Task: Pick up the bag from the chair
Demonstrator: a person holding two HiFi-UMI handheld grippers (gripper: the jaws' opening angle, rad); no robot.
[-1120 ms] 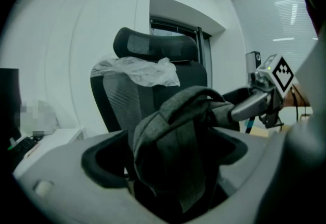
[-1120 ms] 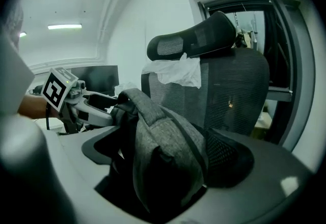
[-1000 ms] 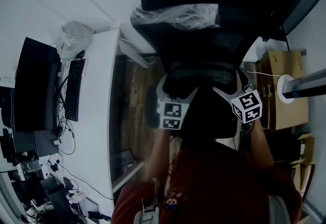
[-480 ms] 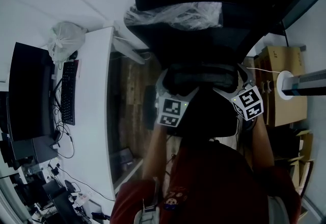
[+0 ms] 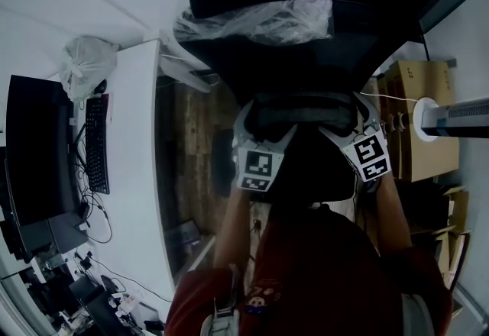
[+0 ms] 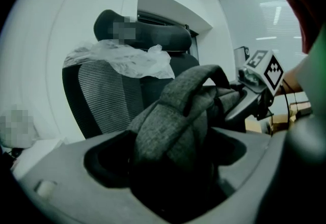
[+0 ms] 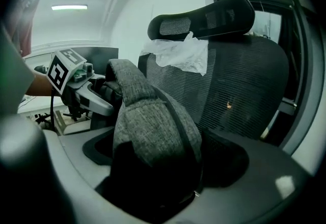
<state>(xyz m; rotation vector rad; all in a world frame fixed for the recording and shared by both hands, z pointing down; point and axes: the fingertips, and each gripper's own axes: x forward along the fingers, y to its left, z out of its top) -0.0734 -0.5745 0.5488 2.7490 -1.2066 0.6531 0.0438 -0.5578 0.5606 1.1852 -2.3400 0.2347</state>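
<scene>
A grey fabric bag (image 5: 302, 119) hangs between my two grippers in front of the black mesh chair (image 5: 306, 29). My left gripper (image 5: 254, 136) is shut on one of the bag's padded grey straps (image 6: 170, 136), which fills its jaws. My right gripper (image 5: 348, 132) is shut on another strap (image 7: 153, 131) of the same bag. Each gripper shows in the other's view: the right gripper (image 6: 253, 88) and the left gripper (image 7: 84, 93). A crumpled clear plastic sheet (image 5: 260, 21) lies draped over the chair's backrest (image 7: 244, 80). The chair's seat is hidden under the bag.
A white desk (image 5: 134, 174) stands at the left with a monitor (image 5: 34, 151), a keyboard (image 5: 95, 143) and a white plastic bag (image 5: 88, 63). Cardboard boxes (image 5: 416, 128) stand at the right. Wooden floor (image 5: 195, 143) shows between desk and chair.
The chair and desk have slid up and left in the head view. Both grippers keep their hold on the bag and stay at nearly the same spot.
</scene>
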